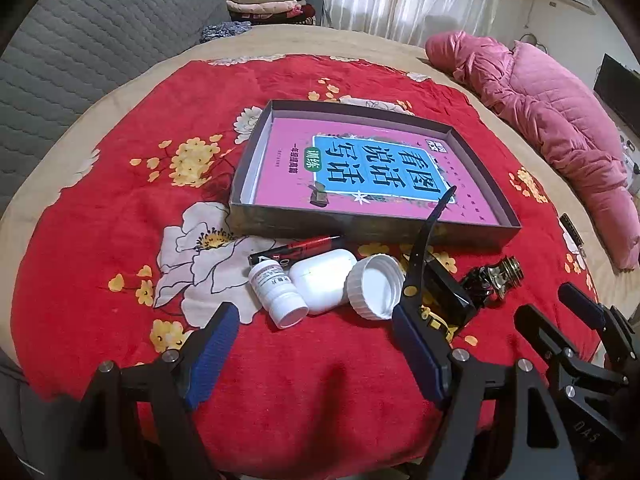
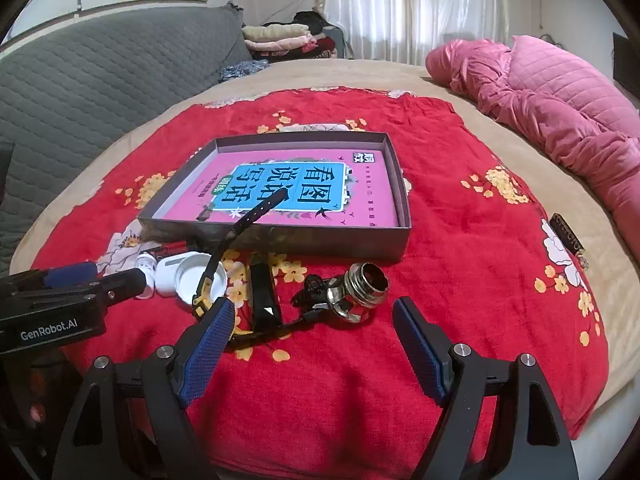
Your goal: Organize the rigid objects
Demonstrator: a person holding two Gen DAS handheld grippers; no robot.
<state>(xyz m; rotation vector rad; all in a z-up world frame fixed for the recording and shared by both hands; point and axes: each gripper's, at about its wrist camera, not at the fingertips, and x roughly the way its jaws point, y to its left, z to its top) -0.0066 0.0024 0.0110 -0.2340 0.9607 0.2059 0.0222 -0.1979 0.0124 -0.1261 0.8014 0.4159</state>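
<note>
Your left gripper [image 1: 316, 344], seen from its own wrist camera, stands with its blue-padded jaws spread wide and nothing between them, hanging over the red flowered blanket [image 1: 100, 208]. At twelve o'clock from the jaws lies a cluster of small things: a white pill bottle with a printed label [image 1: 278, 294] on its side, a white oval plastic case [image 1: 322, 282] touching it at three o'clock, and a white ribbed screw lid [image 1: 374, 286] just beside that. A red and black pen-like stick [image 1: 304, 248] lies behind them. Farther at twelve o'clock sits the shallow grey cardboard box [image 1: 360, 230], holding a pink book with a blue title panel [image 1: 376, 168]. A black watch strap [image 1: 430, 232] arches up from a black glossy rectangular block [image 1: 448, 294] over the box's near wall. At three o'clock you see the other tool's jaws and a shiny metal threaded fitting [image 1: 502, 274].

Your right gripper [image 2: 314, 346], in its own view, is likewise wide apart and empty. The glossy block [image 2: 264, 296] lies just beyond its left pad, and the metal fitting [image 2: 362, 288] sits at twelve o'clock, on the blanket [image 2: 460, 240]. The grey box [image 2: 320, 240] with the book [image 2: 288, 184] lies beyond, toward eleven o'clock; the strap [image 2: 248, 220] leans over its front wall. At nine o'clock your left tool reaches in above the white lid [image 2: 200, 280].
</note>
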